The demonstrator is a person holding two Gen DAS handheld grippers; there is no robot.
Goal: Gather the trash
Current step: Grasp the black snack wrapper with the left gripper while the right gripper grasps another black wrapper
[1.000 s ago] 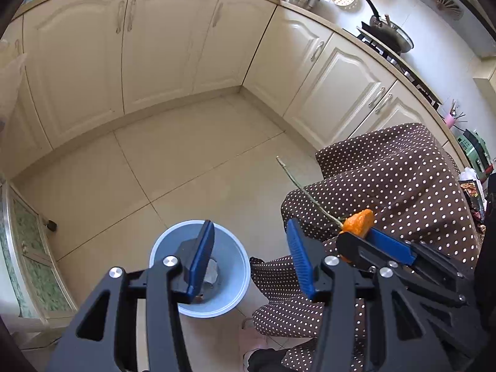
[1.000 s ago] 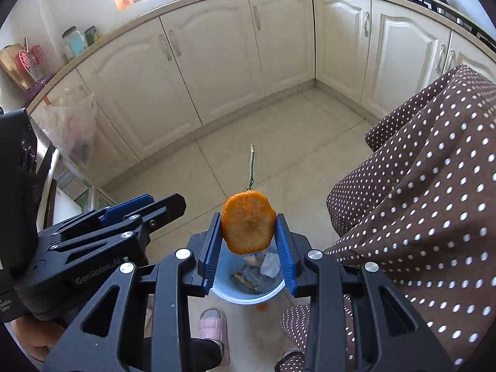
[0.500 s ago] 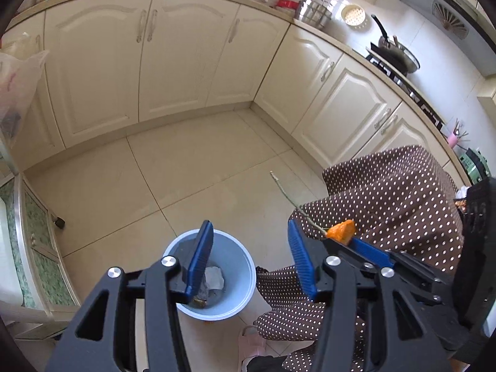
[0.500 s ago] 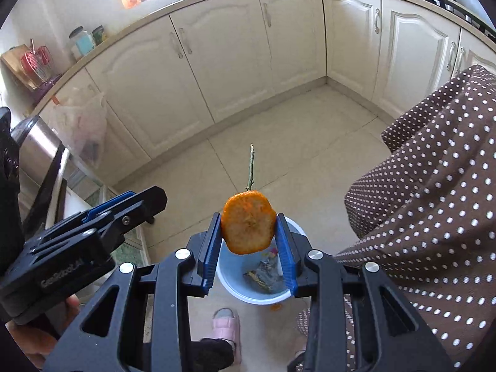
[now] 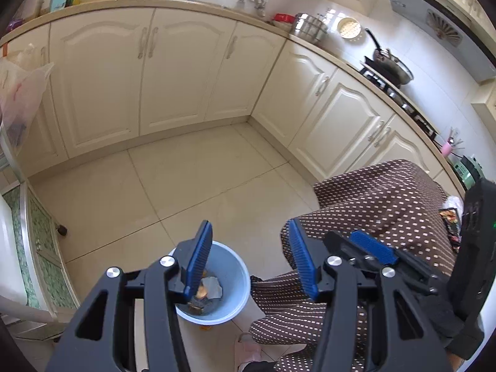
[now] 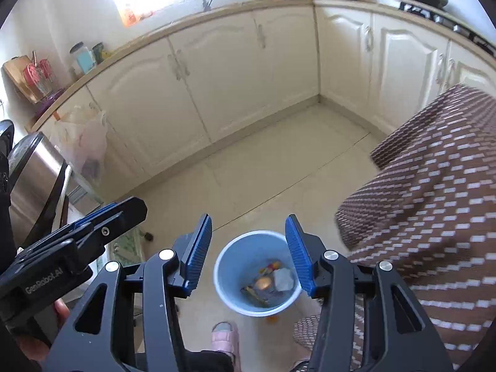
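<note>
Right wrist view: right gripper [image 6: 248,251], jaws spread wide, nothing between the blue pads; it hangs directly above the blue bin [image 6: 229,266] on the tiled floor [image 6: 279,161]. Bin contents: orange peel [image 6: 264,283], grey scrap [image 6: 283,279], dark bits, small coloured pieces. One orange crumb [image 6: 272,318] on the floor just beside the bin. Pink slipper [image 6: 224,334] near it. Left gripper [image 5: 248,259], jaws equally wide, holding nothing, above the bin's right edge. Brown dotted cloth [image 5: 387,198] to the right. Cream cabinets [image 5: 173,71] behind.
</note>
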